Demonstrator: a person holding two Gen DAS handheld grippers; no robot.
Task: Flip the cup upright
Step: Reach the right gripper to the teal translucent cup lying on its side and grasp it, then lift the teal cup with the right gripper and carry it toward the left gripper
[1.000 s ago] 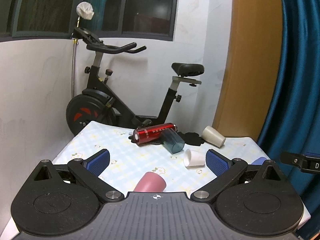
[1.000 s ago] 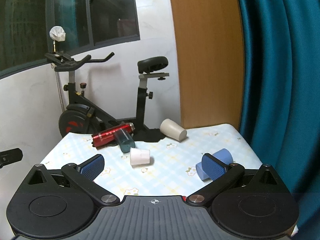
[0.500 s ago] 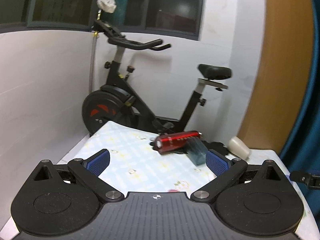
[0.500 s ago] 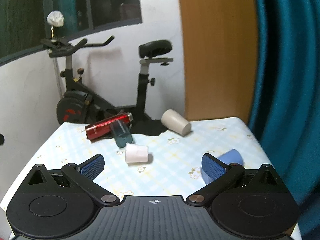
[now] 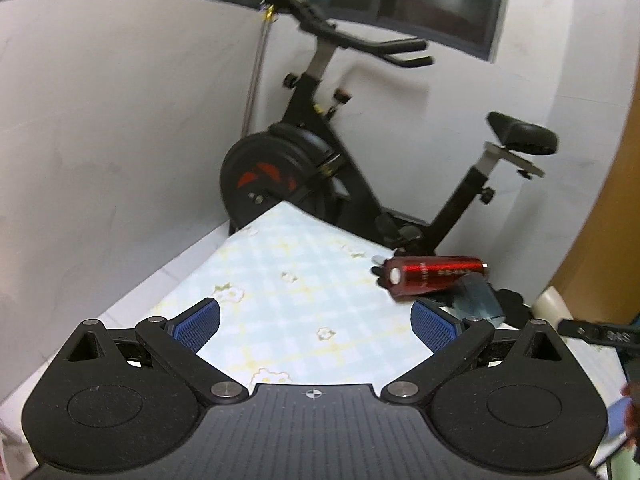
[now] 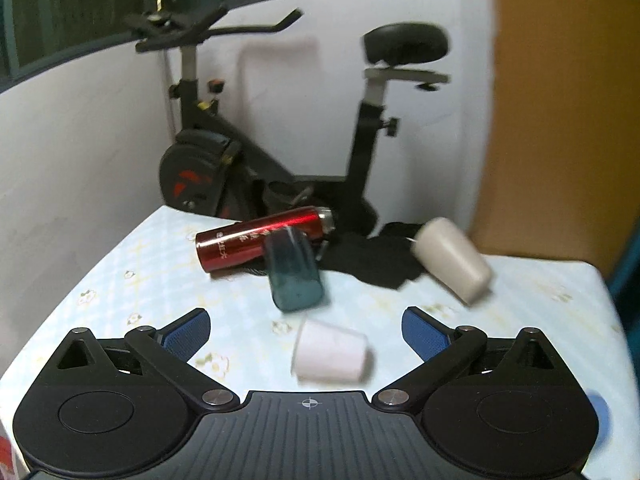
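Note:
Several cups lie on their sides on the checked tablecloth (image 6: pixel 160 280). A small white cup (image 6: pixel 330 356) lies just ahead of my right gripper (image 6: pixel 306 328), which is open and empty, the cup between its blue pads. A teal cup (image 6: pixel 294 276), a beige cup (image 6: pixel 452 260) and a red flask (image 6: pixel 260 242) lie farther back. A blue cup (image 6: pixel 598 410) peeks out at the right. My left gripper (image 5: pixel 316 320) is open and empty over the table's left part; it sees the red flask (image 5: pixel 432 276), the teal cup (image 5: pixel 478 296) and the beige cup (image 5: pixel 554 304).
An exercise bike (image 6: pixel 248 168) stands behind the table against the white wall. A black cloth (image 6: pixel 372 260) lies under the flask and cups. A wooden panel (image 6: pixel 560 100) rises at the right. The right gripper's tip (image 5: pixel 600 334) shows in the left view.
My left gripper has swung left, so the pink and white cups have left its view. My right gripper has moved forward and left toward the white cup, passing the blue cup.

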